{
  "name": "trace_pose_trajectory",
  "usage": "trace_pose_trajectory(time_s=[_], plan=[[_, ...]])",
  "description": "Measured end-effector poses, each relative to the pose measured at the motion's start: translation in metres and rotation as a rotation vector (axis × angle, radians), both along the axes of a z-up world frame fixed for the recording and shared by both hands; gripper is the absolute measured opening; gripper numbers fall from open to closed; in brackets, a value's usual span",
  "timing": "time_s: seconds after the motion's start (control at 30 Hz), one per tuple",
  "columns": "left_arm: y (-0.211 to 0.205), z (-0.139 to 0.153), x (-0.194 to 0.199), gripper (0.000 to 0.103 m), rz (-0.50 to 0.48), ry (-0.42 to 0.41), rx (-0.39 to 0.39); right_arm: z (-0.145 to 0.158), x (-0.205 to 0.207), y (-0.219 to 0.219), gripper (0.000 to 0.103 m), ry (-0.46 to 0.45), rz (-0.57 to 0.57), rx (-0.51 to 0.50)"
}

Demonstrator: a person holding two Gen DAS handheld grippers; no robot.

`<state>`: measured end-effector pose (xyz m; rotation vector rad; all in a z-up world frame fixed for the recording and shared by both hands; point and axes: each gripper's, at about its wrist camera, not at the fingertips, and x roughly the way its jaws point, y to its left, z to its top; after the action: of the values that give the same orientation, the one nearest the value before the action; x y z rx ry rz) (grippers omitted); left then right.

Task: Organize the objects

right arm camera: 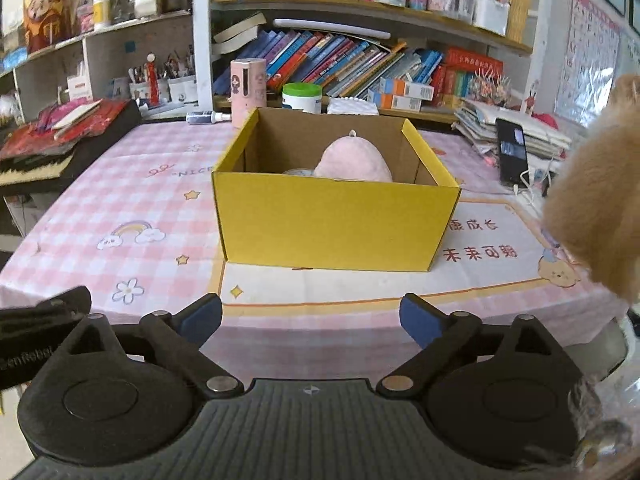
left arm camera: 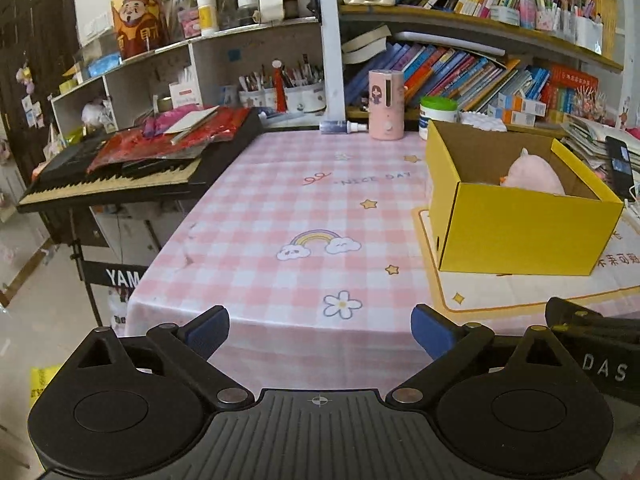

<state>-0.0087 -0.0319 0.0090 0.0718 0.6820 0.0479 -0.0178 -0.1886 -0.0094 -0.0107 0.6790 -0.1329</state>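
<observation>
The table (right arm camera: 120,184) fills both views under its pink checked cloth, near edge dropping out of sight below the grippers. On it stands the yellow box (right arm camera: 336,224), open-topped, sitting on a white mat with an orange border (right arm camera: 400,284); the box covers part of the mat's print. Inside, the pink plush toy (right arm camera: 352,160) shows only its rounded top above the front wall, and beside it something pale and flat, too hidden to name. At the right edge of the right wrist view a tan furry mass (right arm camera: 592,208) looms close, cut off by the frame, hard to identify. A dark phone (right arm camera: 511,152) leans upright right of the box. Behind the box stands a pink cylinder (right arm camera: 248,88).

Now the hands: left gripper (left arm camera: 320,332) is off the table's near edge, tilted down toward the cloth, fingers spread wide, nothing between them. Right gripper (right arm camera: 311,322) faces the box squarely, also angled down, fingers wide and empty. Each gripper's black body pokes into the other's view.
</observation>
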Motion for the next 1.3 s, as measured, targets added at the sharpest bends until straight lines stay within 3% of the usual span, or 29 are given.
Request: trace_pose_trajectory(time_s=[0.3,1.3], plan=[[0.012,-0.005,-0.007,0.099,-0.012,0.013,0.006,0.0,-0.014,0.016,0.103,0.008,-0.026,-0.019],[0.022,-0.011,-0.004,0.099,-0.01,0.054,-0.012,-0.004,-0.012,0.023,0.103,0.051,-0.07,-0.006]])
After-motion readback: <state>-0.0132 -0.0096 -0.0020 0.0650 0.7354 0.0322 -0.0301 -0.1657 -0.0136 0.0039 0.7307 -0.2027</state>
